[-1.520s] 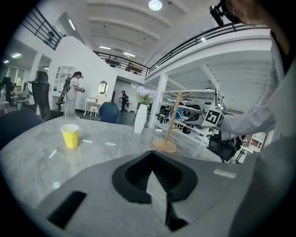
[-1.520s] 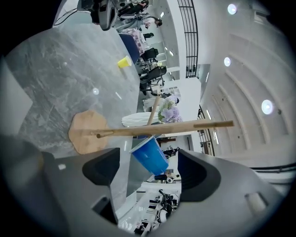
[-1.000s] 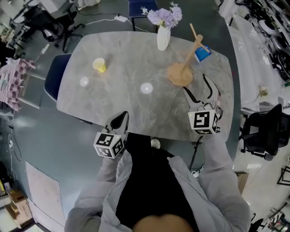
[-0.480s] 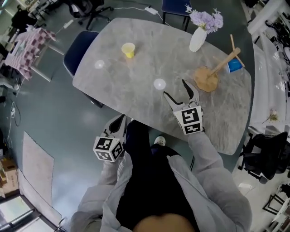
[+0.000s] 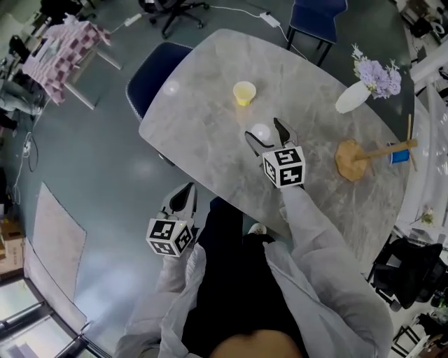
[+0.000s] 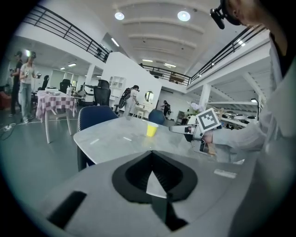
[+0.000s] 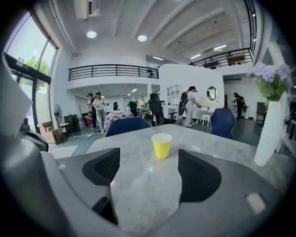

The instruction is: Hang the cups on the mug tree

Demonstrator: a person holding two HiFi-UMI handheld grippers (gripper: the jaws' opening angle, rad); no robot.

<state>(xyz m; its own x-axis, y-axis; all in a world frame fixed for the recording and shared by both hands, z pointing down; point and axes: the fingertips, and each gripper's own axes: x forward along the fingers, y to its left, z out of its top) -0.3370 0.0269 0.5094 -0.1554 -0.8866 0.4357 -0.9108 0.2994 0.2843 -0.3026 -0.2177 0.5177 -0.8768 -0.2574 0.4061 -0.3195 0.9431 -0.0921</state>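
Observation:
A yellow cup (image 5: 243,92) stands upright on the grey marble table (image 5: 210,133). My right gripper (image 5: 266,135) hovers over the table just short of it. Its jaws are wide and opening slightly, with nothing between them. In the right gripper view the yellow cup (image 7: 161,145) stands ahead, beyond the fingertips of the right gripper (image 7: 149,163). The wooden mug tree (image 5: 353,158) stands at the table's right, with a blue cup (image 5: 400,155) by its top. My left gripper (image 5: 183,198) hangs shut below the table's near edge, and in its own view the left gripper (image 6: 151,155) is empty.
A white vase (image 5: 350,98) with purple flowers stands behind the mug tree. A blue chair (image 5: 155,82) is tucked at the table's far left, another chair (image 5: 318,17) at the back. A table with a checked cloth (image 5: 61,47) and people stand farther off.
My right gripper has travelled left, from beside the mug tree to just before the yellow cup. The left gripper has stayed below the table edge.

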